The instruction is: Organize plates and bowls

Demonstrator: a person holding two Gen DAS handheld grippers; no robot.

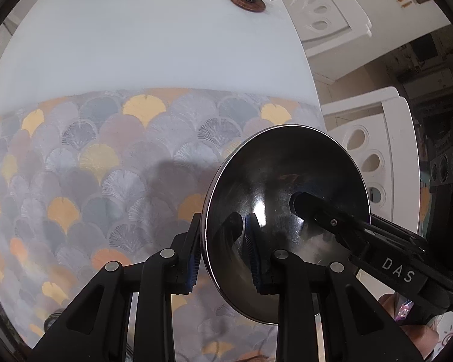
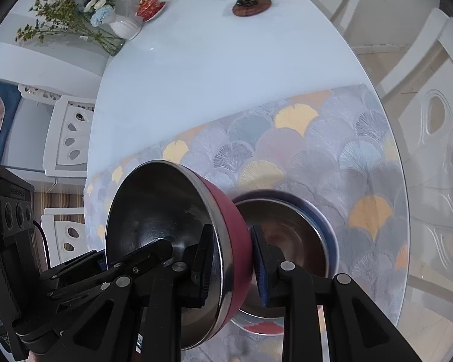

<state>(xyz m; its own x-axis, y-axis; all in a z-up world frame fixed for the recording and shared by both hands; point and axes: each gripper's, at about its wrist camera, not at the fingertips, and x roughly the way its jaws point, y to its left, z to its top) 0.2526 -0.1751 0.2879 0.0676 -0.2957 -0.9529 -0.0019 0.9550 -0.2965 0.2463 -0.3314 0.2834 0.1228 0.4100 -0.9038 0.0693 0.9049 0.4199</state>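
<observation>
Right wrist view: the red bowl point(image 2: 226, 241) is held tilted above the table point(image 2: 196, 75), its rim clenched by both the right gripper point(image 2: 231, 259) and the left gripper point(image 1: 223, 250); a blue bowl point(image 2: 293, 241) is seen behind it on the patterned mat point(image 2: 332, 150).

My left gripper point(image 1: 225, 253) sits at the bottom centre of its frame, pointing steeply down, its blue pads point(image 1: 252, 241) clamped tight. My right gripper point(image 2: 231, 267) fills the lower middle of its frame, likewise tipped down and pinched closed. Each one's fingers reach into the other's view from the lower side.
</observation>
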